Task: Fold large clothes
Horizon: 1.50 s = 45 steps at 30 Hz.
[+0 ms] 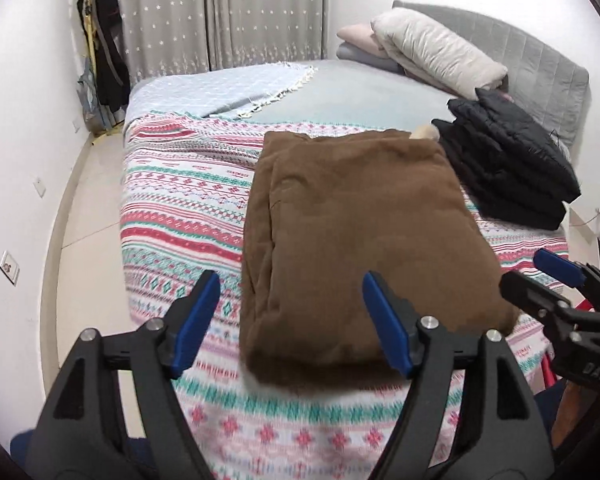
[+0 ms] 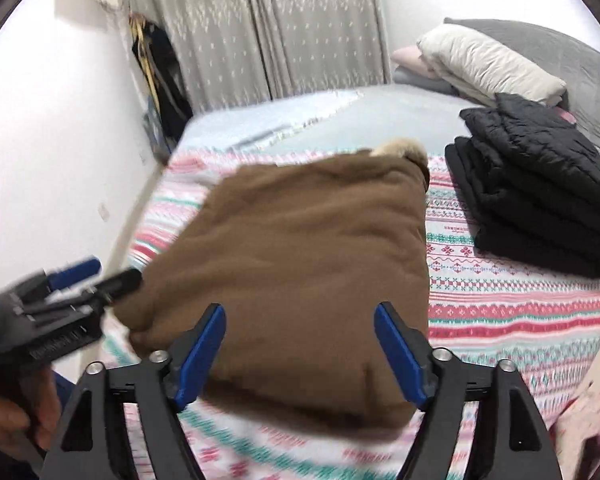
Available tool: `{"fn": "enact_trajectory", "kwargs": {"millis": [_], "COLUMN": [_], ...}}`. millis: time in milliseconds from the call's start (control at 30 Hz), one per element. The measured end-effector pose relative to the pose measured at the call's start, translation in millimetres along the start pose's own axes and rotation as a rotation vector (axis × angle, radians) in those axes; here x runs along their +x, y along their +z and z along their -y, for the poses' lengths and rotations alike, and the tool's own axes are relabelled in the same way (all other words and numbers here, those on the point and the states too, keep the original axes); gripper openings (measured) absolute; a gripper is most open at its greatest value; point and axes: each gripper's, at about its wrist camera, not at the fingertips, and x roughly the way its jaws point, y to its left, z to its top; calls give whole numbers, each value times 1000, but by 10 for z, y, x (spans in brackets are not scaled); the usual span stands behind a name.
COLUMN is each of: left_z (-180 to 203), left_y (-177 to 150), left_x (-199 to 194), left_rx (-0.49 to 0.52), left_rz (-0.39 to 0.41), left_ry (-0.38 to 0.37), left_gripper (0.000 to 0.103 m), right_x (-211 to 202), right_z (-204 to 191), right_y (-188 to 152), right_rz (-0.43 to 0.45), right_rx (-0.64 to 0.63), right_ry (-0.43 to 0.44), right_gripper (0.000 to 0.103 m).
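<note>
A brown coat [image 1: 364, 232] [image 2: 300, 232] lies folded into a thick rectangle on the patterned bedspread [image 1: 188, 208], with a cream fur trim [image 1: 424, 132] showing at its far end. My left gripper [image 1: 290, 284] hangs open above the coat's near left corner, nothing between its blue pads. My right gripper [image 2: 300, 312] stands open over the coat's near edge, also empty. Each gripper shows in the other's view: the right one [image 1: 534, 276] at the right edge, the left one [image 2: 116, 270] at the left, held by a hand [image 2: 4, 420].
A stack of folded black puffer jackets [image 1: 508, 168] [image 2: 540, 184] sits on the bed to the right of the coat. Folded quilts and pillows [image 1: 436, 48] lie against the grey headboard. Dark clothes [image 1: 100, 48] hang by the curtain. Tiled floor [image 1: 88, 208] runs along the bed's left side.
</note>
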Motion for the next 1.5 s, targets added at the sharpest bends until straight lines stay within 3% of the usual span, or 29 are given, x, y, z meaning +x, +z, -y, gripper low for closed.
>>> {"fn": "enact_trajectory", "kwargs": {"millis": [267, 467, 633, 933, 1133, 1267, 1500], "left_z": [-117, -54, -4, -13, -70, -91, -124], "left_y": [-319, -565, -685, -887, -886, -868, -857], "left_x": [-322, -638, -992, -1477, -1660, -1623, -1437], "left_rx": [-64, -45, -36, -52, -53, -55, -48], "left_rz": [4, 30, 100, 184, 207, 179, 183], "left_ry": [-9, -4, 3, -18, -53, -36, 87], "left_gripper": [78, 82, 86, 97, 102, 102, 102], "right_x": [-437, -700, -1037, -1689, -2051, -2089, -1653], "right_z": [-109, -264, -379, -393, -562, -621, -533], "right_y": [-343, -553, -696, -937, -1019, -986, -895], "right_rz": [57, 64, 101, 174, 234, 267, 186], "right_rx": [92, 64, 42, 57, 29, 32, 76], "right_ry": [5, 2, 22, 36, -24, -88, -136], "right_gripper": [86, 86, 87, 99, 103, 103, 103]}}
